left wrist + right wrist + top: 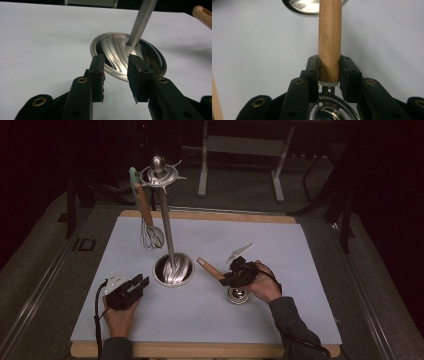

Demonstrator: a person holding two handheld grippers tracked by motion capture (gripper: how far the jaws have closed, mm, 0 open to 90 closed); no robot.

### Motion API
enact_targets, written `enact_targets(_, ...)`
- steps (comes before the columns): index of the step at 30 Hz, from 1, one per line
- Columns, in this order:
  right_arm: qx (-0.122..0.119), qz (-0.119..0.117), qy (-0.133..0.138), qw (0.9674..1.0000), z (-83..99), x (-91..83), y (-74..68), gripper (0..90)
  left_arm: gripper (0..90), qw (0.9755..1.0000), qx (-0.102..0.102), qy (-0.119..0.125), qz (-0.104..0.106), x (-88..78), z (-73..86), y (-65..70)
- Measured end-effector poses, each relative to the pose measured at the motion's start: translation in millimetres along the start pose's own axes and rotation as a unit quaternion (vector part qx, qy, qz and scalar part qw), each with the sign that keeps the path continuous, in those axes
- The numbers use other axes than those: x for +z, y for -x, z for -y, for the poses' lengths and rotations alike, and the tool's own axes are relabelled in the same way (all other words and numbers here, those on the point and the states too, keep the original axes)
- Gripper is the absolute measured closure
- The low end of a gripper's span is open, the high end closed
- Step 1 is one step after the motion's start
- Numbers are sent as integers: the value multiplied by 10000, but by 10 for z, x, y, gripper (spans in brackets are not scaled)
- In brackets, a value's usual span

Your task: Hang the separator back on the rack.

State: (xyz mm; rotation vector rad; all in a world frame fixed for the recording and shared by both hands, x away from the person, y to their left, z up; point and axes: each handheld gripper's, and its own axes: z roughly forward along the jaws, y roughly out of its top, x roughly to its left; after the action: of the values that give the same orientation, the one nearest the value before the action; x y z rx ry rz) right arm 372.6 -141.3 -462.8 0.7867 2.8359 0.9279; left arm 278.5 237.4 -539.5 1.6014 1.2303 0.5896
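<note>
A steel utensil stand rises from its round base (173, 269) on the white mat (280, 245), and a wooden-handled whisk (149, 232) hangs from its top ring (159, 174). My right gripper (226, 279) is shut on a ladle's wooden handle (210, 268), just right of the base. In the right gripper view the pads (313, 67) squeeze the handle (329, 35) near its lower end, and the ladle's steel bowl (329, 111) lies below the jaws. My left gripper (139, 283) rests open left of the base. Its open jaws (115, 60) point at the base (150, 57) with nothing between them.
The mat covers a wooden table whose front edge (200, 350) runs along the bottom. A metal frame with two legs (240, 150) stands on the dark floor behind the table. The mat's right half and front are bare.
</note>
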Motion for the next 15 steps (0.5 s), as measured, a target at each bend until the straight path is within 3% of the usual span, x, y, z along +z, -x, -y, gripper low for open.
enact_targets(6,-363,-61,325,9988,-80,-60,-5,708,666,10000,0,-1,-6,1,0,2)
enact_targets(10,-744,-121,682,9948,-170,-148,-26,708,666,10000,3,-6,-8,2,-1,1)
enact_targets(15,-1076,-130,1198,9869,-324,-305,-42,708,666,10000,3,-2,-3,0,0,4)
